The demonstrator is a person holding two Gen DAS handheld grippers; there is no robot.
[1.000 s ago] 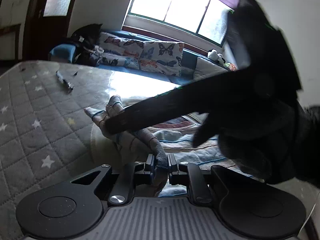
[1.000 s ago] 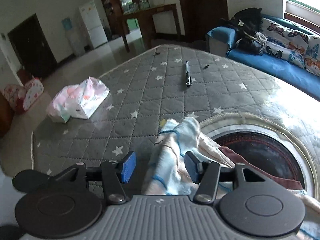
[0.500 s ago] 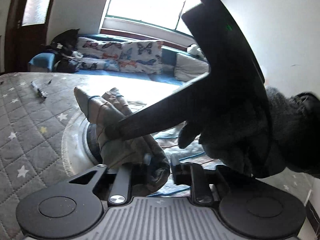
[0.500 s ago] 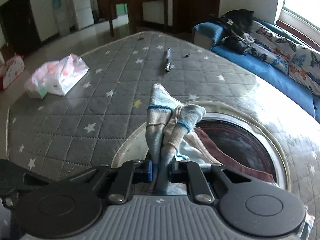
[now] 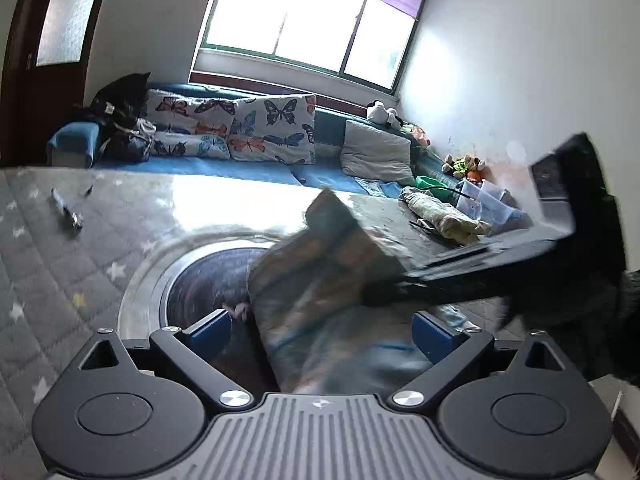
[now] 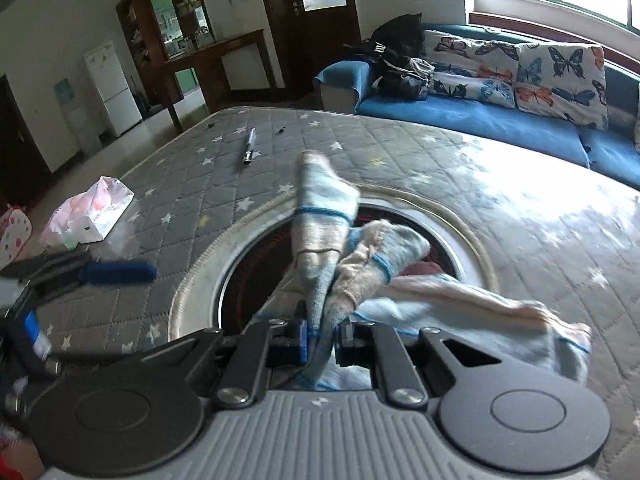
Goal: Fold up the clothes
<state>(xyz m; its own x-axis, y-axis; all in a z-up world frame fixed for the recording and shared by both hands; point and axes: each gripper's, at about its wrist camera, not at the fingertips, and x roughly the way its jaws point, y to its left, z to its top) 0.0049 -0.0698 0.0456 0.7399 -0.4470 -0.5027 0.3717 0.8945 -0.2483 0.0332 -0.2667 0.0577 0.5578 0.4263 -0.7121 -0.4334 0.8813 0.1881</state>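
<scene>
Grey star-quilted cover (image 6: pixel 280 152) fills the near ground in both views, with a blue sofa (image 6: pixel 500 120) under the window at the far side. Set into the cover we see a round ring (image 6: pixel 200 276) with a dark centre; what it is we cannot tell.

The cloth (image 6: pixel 320 216), pale with thin blue lines, hangs bunched over that ring. We read the right gripper (image 6: pixel 322 336) as clamped on it: its fingers stand close together with a gathered fold pinched between them, and the rest trails off to the right. The left gripper (image 5: pixel 322 330) has just been opening; its fingers now stand wide apart, and the cloth lies between them without either pad pressing on it. We judge this a handover, the right taking the hold that the left gives up.

Of the folding itself we see little done: the cloth is crumpled, with no flat layer or clean crease in view, so spreading and every fold seem still ahead.

Much is hard to read. In the left view the cloth is dim and blurred, and the right gripper crosses as a dark smear. We cannot tell the garment's kind, nor where its corners lie. A pen (image 6: pixel 249 152) and a pink packet (image 6: pixel 92 212) lie far left, well apart from the work
</scene>
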